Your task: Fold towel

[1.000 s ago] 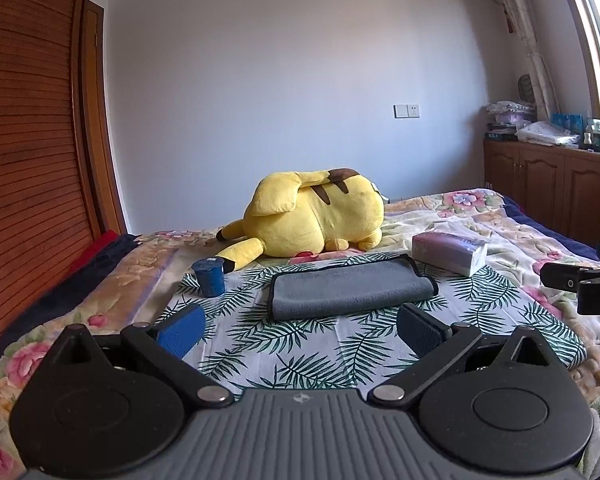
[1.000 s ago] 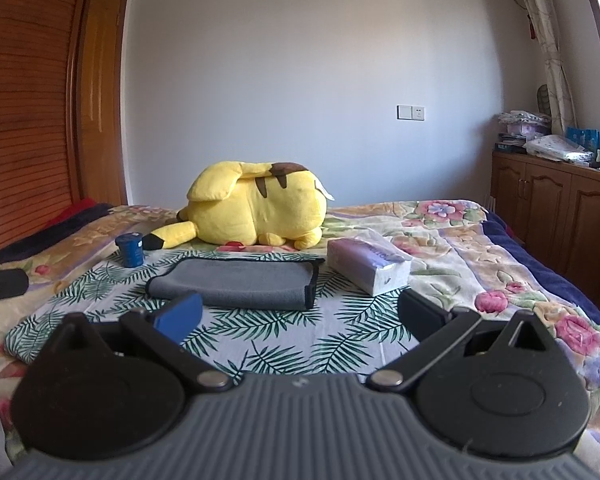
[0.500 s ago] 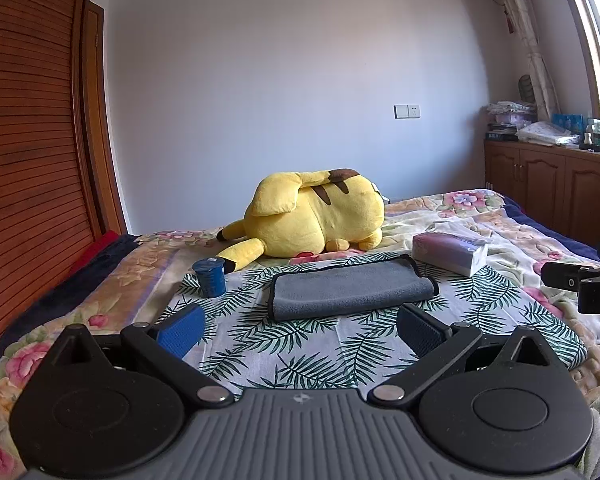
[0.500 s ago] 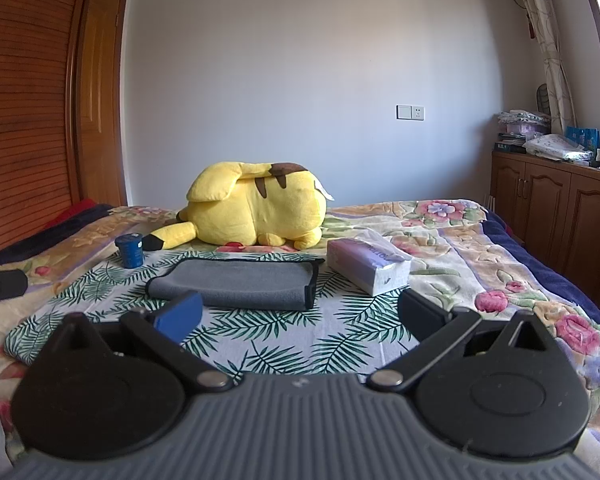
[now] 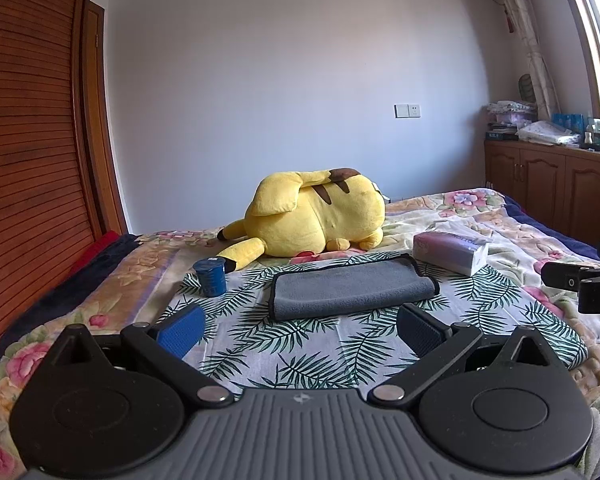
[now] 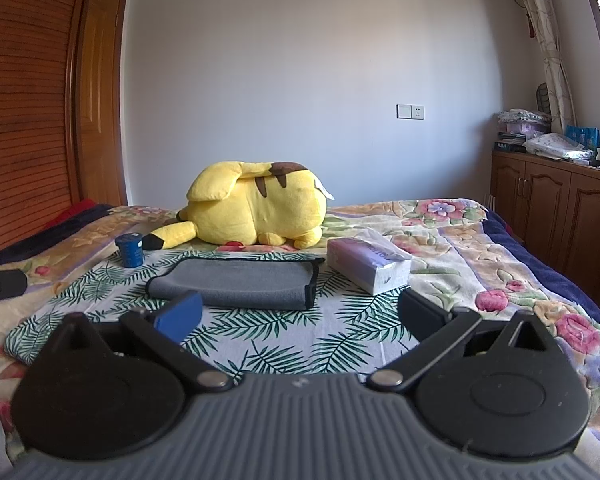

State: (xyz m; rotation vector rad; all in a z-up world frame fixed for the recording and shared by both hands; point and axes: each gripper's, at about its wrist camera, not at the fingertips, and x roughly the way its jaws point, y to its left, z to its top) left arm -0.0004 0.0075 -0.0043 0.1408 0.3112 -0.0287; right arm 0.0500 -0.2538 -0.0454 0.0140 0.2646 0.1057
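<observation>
A grey towel with a dark hem (image 5: 350, 288) lies folded on a palm-leaf cloth (image 5: 300, 344) on the bed; it also shows in the right wrist view (image 6: 240, 284). My left gripper (image 5: 300, 330) is open and empty, held above the cloth a short way in front of the towel. My right gripper (image 6: 300, 316) is open and empty, also in front of the towel, with its left pad (image 6: 180, 316) overlapping the towel's near edge in the image. The right gripper's body (image 5: 580, 280) shows at the right edge of the left wrist view.
A yellow plush toy (image 5: 312, 216) lies behind the towel. A blue cup (image 5: 210, 276) stands to the towel's left and a tissue pack (image 5: 450, 250) to its right. A wooden wardrobe (image 5: 28, 160) lines the left side; wooden cabinets (image 6: 560, 208) stand at the right.
</observation>
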